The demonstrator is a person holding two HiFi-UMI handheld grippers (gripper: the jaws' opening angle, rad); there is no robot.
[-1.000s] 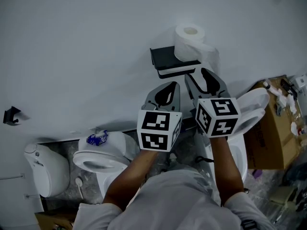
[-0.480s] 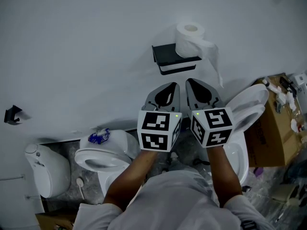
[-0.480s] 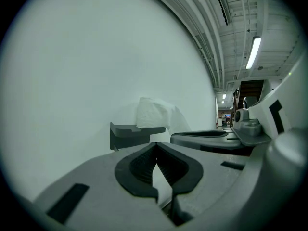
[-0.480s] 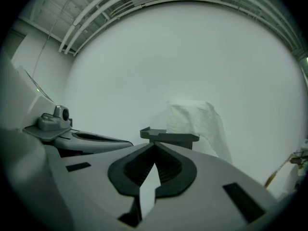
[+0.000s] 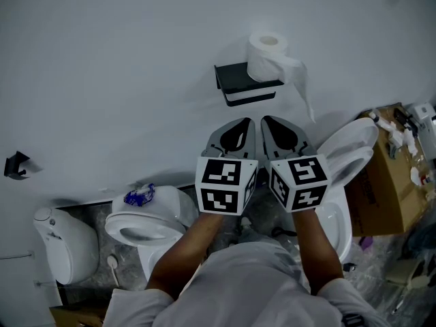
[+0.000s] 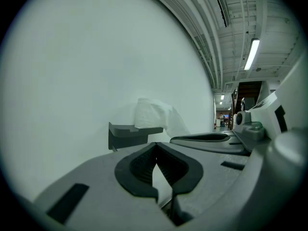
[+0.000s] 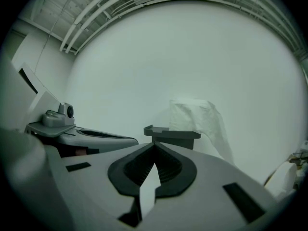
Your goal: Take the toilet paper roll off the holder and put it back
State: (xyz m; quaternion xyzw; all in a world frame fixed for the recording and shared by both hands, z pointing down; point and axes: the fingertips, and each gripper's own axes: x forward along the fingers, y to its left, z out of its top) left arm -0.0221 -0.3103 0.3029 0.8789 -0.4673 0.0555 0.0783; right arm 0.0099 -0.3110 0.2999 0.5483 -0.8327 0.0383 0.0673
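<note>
Roll: the toilet paper roll [image 5: 268, 56] stands on end on top of the black holder [image 5: 245, 84] on the wall, its core pointing upward.
Loose sheet: hangs down on the right side of the roll.
Left gripper [image 5: 245, 122]: jaws pressed together, nothing between them.
Right gripper [image 5: 269, 121]: jaws pressed together, also empty.
Direction: the roll lies ahead of and above both tips, apart from them.
Nearer hand: the right one, I judge.

roll: we see the toilet paper roll [image 5: 268, 55] on top of the black holder [image 5: 245, 84] at 12 o'clock | grippers: our left gripper [image 5: 245, 121] and right gripper [image 5: 267, 120] side by side at 6 o'clock from it, not touching | extras: toilet [image 5: 146, 227] at 8, cardboard box [image 5: 381, 189] at 4
</note>
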